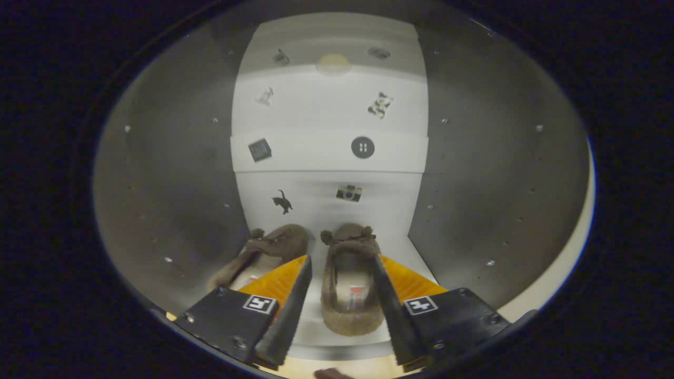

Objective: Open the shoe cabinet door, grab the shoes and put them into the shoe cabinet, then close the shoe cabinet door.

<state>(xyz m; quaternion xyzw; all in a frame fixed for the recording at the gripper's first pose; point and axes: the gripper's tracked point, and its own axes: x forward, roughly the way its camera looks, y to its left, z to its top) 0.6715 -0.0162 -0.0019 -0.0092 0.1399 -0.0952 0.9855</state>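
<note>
You are looking into the cabinet, where two shoes are sitting side by side on the floor, toes against the back wall. Your gripper is standing with its fingers apart; the right shoe is lying between them, and no finger is clearly pressing it. The left shoe is lying partly behind the left finger. Seven stickers are showing on the back wall. The side walls are leaving little room beside the shoes.
</note>
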